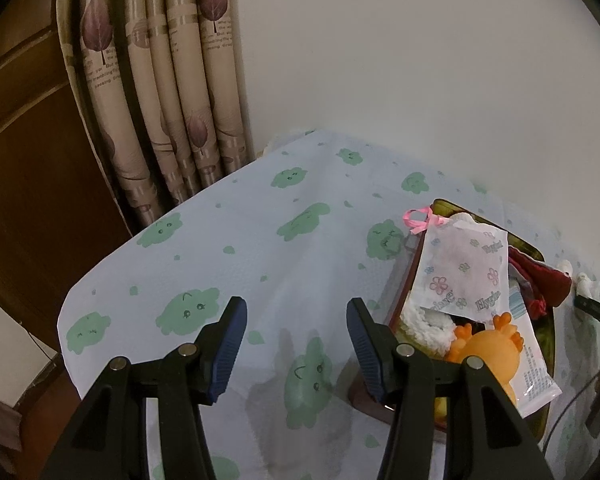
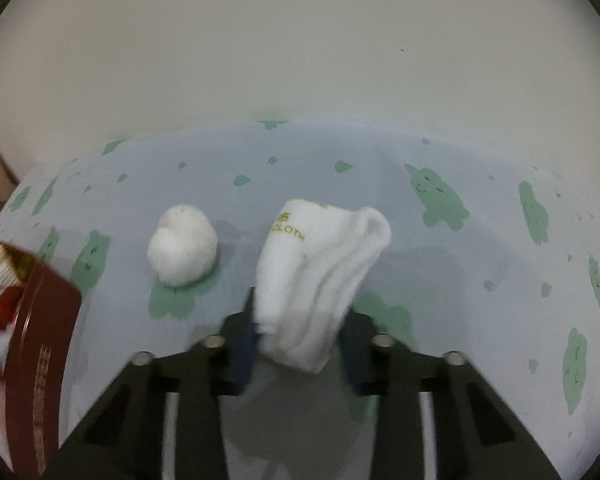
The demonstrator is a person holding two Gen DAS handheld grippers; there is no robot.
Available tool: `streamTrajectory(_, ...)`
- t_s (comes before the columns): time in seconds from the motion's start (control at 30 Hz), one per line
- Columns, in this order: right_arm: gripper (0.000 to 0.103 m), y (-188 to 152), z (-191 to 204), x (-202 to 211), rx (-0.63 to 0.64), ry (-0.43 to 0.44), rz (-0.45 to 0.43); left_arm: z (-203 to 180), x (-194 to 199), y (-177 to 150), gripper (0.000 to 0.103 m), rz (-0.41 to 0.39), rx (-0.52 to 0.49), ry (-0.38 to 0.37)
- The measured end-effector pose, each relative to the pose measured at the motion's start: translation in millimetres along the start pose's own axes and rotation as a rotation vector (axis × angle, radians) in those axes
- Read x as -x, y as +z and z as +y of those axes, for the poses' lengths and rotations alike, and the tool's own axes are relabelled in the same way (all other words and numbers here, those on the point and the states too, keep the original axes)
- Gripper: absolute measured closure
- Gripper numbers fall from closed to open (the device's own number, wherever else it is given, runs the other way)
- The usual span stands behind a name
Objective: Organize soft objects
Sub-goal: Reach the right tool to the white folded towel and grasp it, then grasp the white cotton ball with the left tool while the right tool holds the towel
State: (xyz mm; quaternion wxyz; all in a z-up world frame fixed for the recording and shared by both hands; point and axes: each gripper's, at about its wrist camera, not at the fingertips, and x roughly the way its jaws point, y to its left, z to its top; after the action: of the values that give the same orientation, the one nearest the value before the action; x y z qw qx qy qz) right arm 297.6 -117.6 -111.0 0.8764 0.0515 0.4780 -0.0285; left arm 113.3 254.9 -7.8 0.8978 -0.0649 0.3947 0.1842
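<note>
My right gripper (image 2: 298, 320) is shut on a folded white cloth (image 2: 320, 268) with gold lettering, held above the table. A white fluffy ball (image 2: 182, 250) lies on the tablecloth to its left. A dark red tin box (image 1: 534, 252) on the table holds soft items: a white flowered tissue packet (image 1: 460, 272), an orange rubber toy (image 1: 488, 346), a white fuzzy cloth (image 1: 424, 320) and a red fabric piece (image 1: 540, 276). The box also shows in the right wrist view (image 2: 40, 344) at the far left. My left gripper (image 1: 296, 344) is open and empty, just left of the box.
The table wears a pale blue cloth with green cartoon shapes (image 1: 260, 240). A patterned curtain (image 1: 160, 80) and a brown wooden door (image 1: 20, 140) stand beyond the table's left corner. A white wall (image 2: 300, 40) runs behind the table.
</note>
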Motion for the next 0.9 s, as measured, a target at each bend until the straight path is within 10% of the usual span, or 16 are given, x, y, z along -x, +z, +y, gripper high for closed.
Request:
streamTrajectory(0.57, 0.078, -68, -96, 55, 0.146, -0.107, -0.069, -74, 46, 1, 0.050, -0.081, -0.183, -0.102)
streamTrajectory(0.9, 0.078, -74, -106, 53, 0.155, -0.085, -0.063, -236, 62, 22, 0.039, 0.001, -0.427, -0.425)
